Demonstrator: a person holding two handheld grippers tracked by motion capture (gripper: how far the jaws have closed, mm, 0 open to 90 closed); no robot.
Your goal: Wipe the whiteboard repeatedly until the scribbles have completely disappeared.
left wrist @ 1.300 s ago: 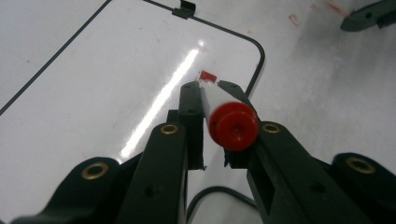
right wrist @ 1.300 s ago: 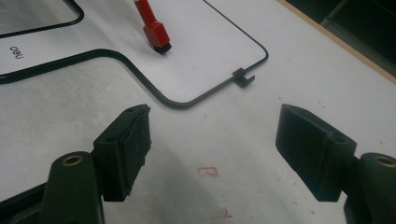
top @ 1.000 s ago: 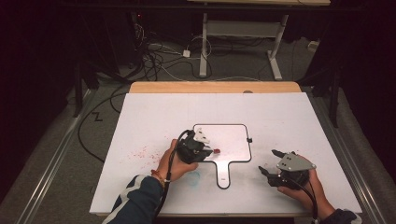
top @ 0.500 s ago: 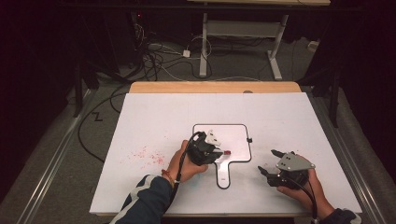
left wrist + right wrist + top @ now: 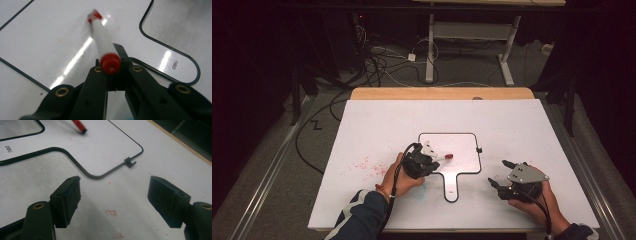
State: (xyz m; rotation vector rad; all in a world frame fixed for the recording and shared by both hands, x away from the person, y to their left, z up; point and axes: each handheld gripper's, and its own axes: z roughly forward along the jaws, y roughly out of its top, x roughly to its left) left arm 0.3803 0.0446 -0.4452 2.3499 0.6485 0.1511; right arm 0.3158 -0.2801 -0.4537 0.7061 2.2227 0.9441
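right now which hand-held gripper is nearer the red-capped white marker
Left. The left hand-held gripper is clamped on the red-capped white marker over the whiteboard; the right hand-held gripper sits open, off to the board's right.

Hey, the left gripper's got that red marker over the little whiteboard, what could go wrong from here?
1. The left gripper clamps the marker near its back end only, so it may pivot or slip when the tip presses on the whiteboard.
2. Nothing pins the whiteboard; the right gripper rests beside it with jaws open, so the board may slide under a stroke.
3. Red smudges already mark the table sheet; more could stray off the board.
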